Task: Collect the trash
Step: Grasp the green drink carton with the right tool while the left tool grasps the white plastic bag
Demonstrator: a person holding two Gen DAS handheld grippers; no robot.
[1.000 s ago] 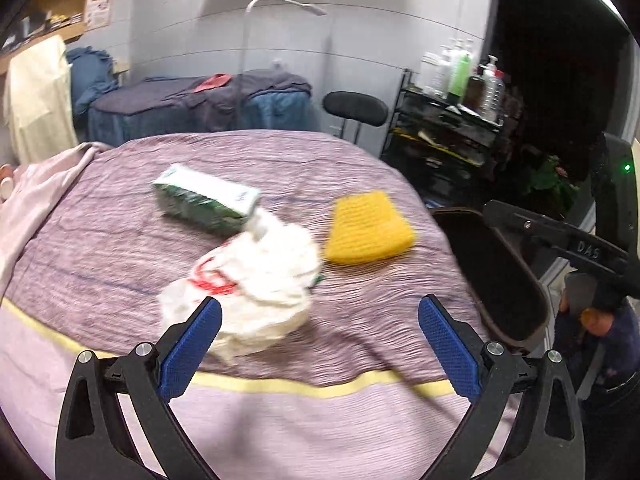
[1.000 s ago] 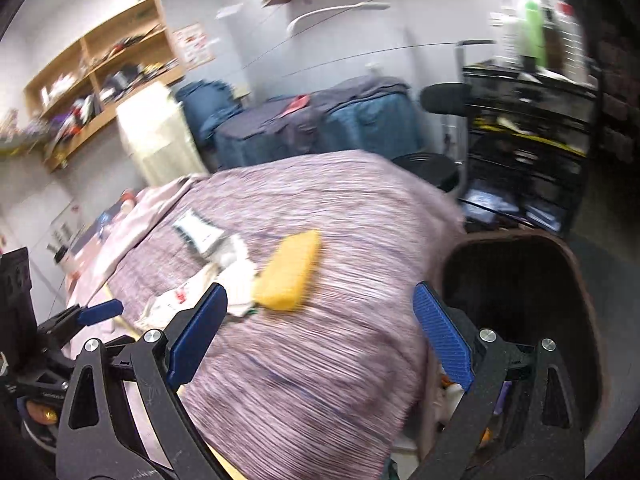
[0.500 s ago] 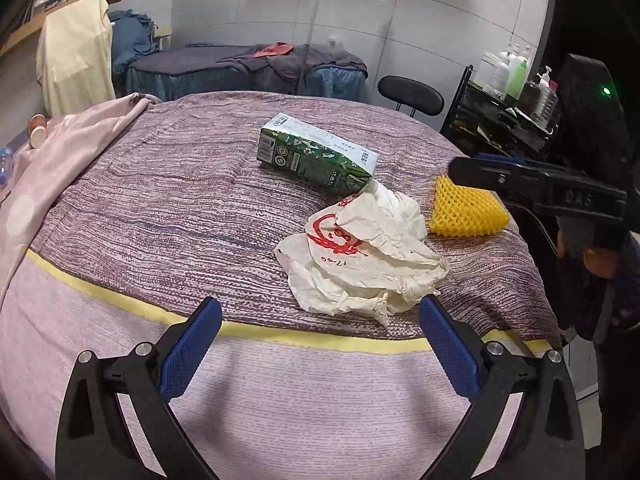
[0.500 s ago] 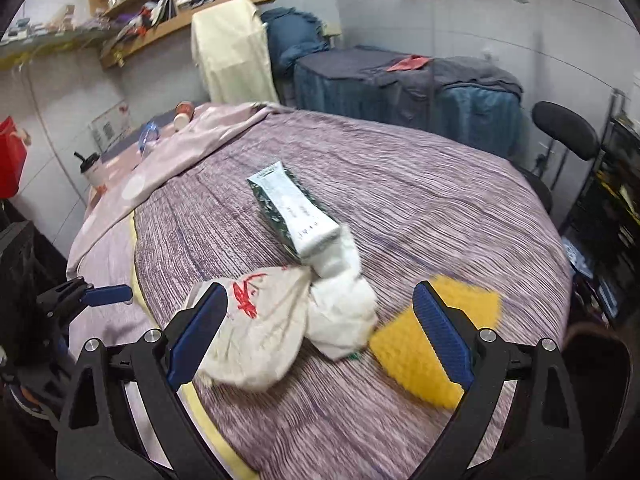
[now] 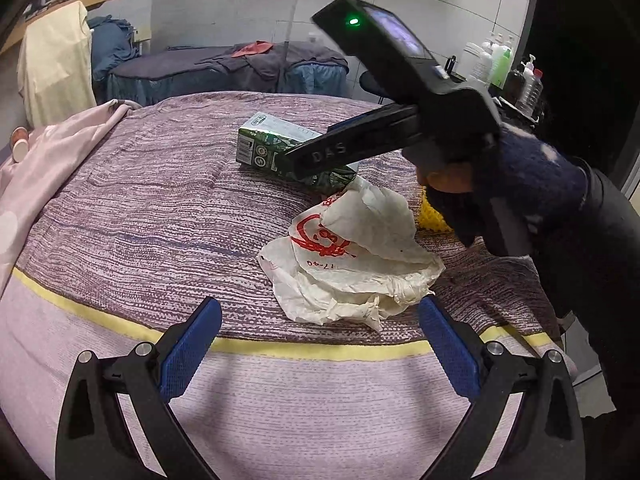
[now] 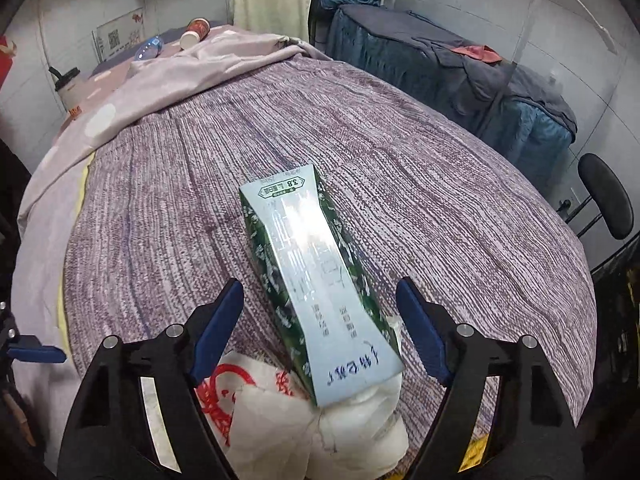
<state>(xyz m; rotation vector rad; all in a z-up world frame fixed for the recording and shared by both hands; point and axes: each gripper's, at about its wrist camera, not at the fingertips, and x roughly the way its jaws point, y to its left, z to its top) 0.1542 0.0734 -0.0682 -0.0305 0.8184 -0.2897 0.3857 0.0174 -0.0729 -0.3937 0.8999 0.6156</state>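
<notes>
Swinging across from the yellow netting, the right gripper (image 6: 320,320) now straddles the green carton (image 6: 316,280); its jaws have just been closing, though gaps remain either side, so nothing is gripped yet. Pickup of the carton looks imminent. The left gripper (image 5: 318,344) hangs wide open and empty at the bed's edge, short of the crumpled paper bag (image 5: 352,264). Only the left view shows the yellow netting (image 5: 430,218) behind the sleeve; only the right view shows the carton's handwritten end resting on the bag, and a paper cup (image 6: 196,32) far off.
</notes>
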